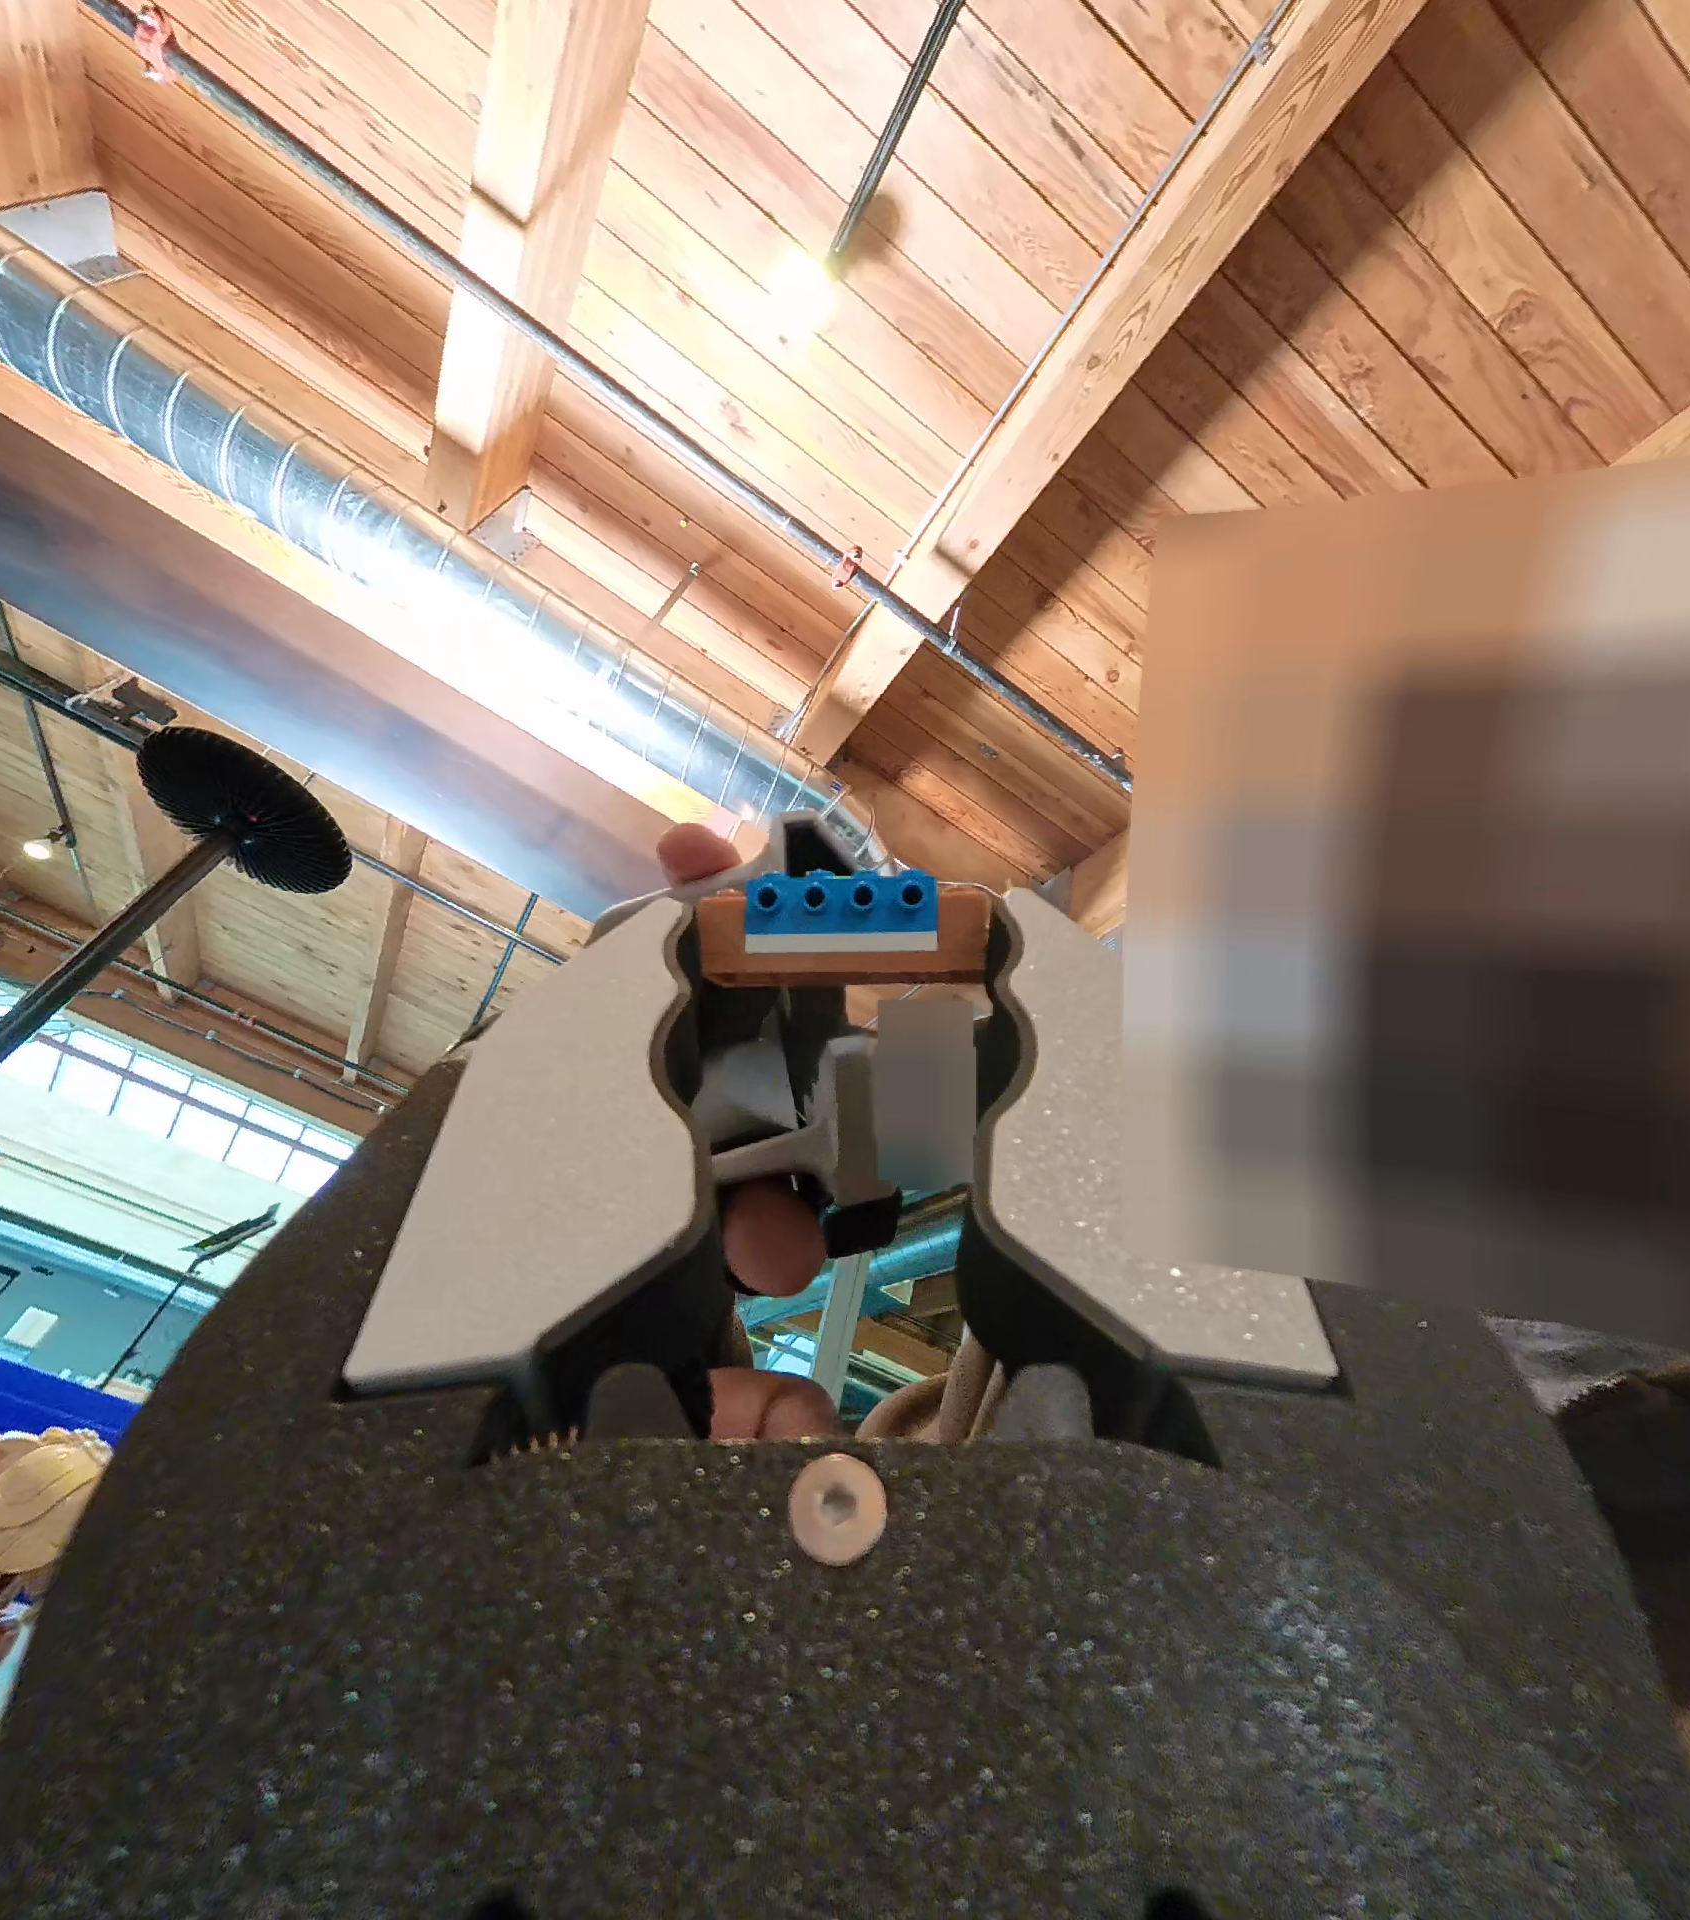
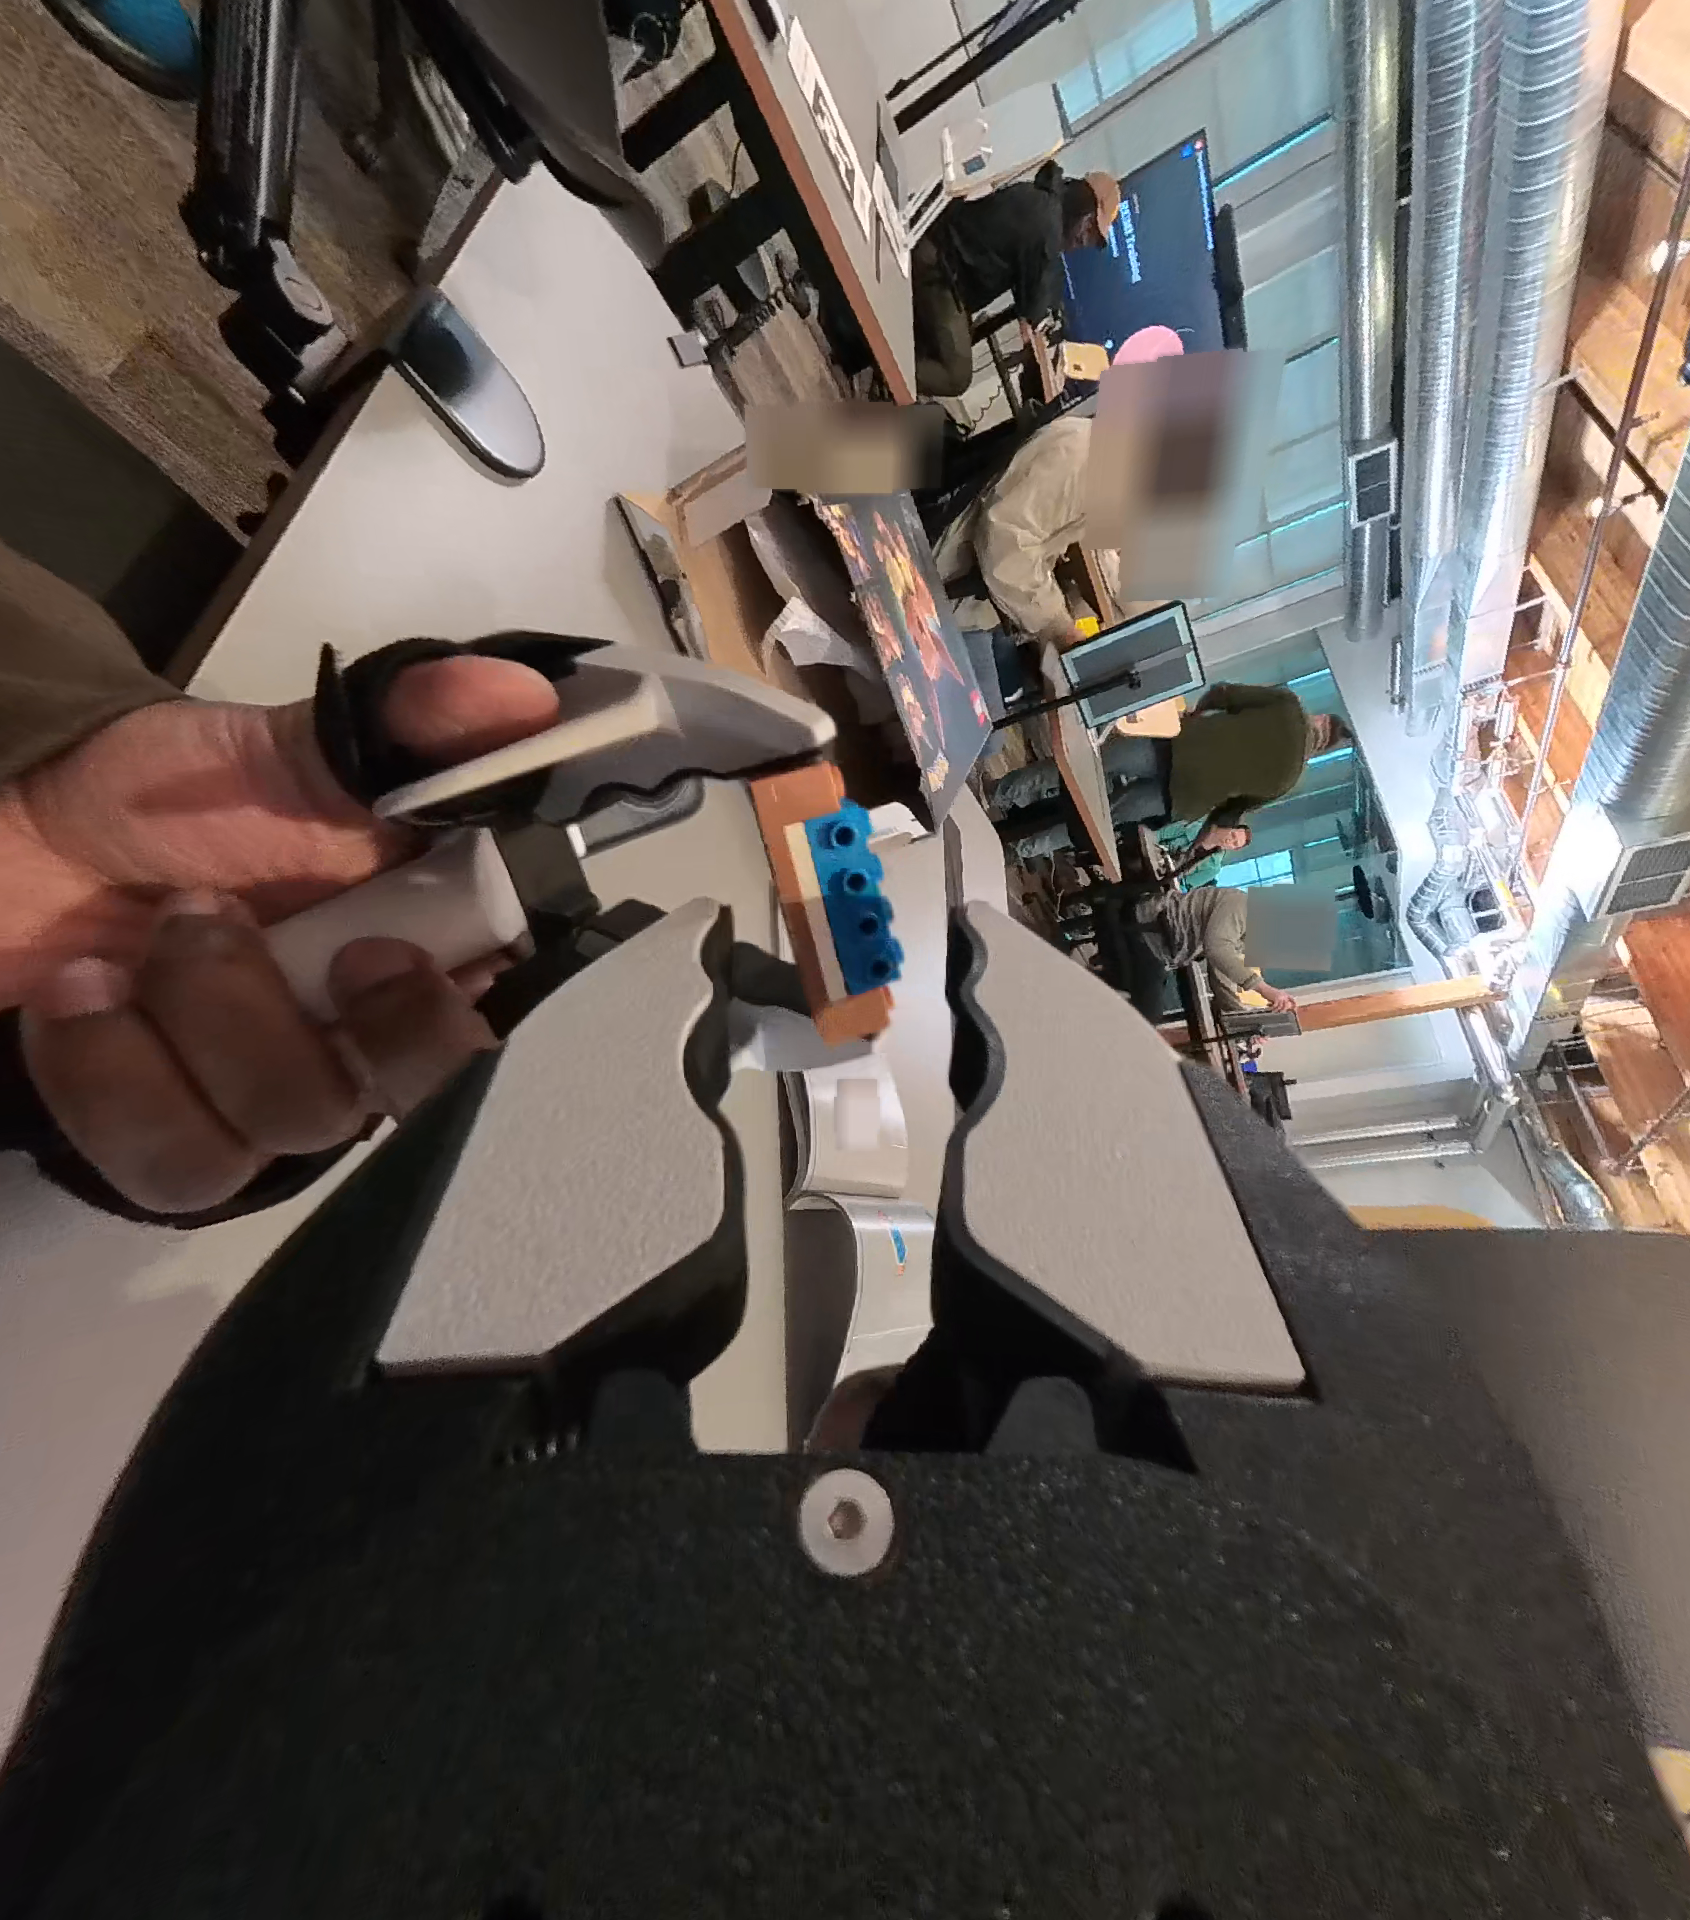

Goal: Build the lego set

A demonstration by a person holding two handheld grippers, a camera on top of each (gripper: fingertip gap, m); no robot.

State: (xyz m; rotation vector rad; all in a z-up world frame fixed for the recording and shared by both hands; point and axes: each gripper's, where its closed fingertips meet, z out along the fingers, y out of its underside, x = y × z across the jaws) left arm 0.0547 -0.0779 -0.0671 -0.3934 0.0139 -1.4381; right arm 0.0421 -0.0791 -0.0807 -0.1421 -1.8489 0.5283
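Brown lego assembly, one blue four-stud brick, between left gripper jaws.

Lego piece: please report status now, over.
Left gripper shut on brown plate with blue studded brick. Right gripper open, empty, facing it. Nothing between.

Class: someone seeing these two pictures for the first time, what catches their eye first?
The blue brick on a brown plate, pinched at the left gripper's tips and raised toward a timber ceiling. From the right gripper, open, the same piece sits just ahead, beside a hand.
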